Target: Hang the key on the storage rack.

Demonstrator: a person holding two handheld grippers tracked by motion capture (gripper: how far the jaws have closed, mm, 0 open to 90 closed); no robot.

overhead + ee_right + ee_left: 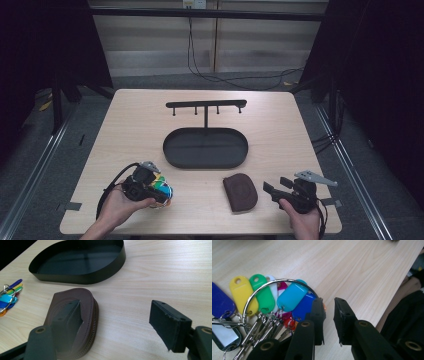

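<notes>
Black oval tray (205,148) with hook stand (206,105) mid-table, brown zip pouch (240,192) just in front. Pale wood table (135,130), dark curtains around. Bright key tags on steel ring (274,297) front-left of tray; left gripper (328,312) nearly closed, gripping nothing; right gripper (117,322) wide open beside pouch.

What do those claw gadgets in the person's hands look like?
Both are black handheld tools. The left claw and right claw each carry a grey three-cornered plate on top and trail a black cable. Their flat rectangular pads sit on arms with brass-coloured rivets. Forearms are bare, no sleeves.
</notes>
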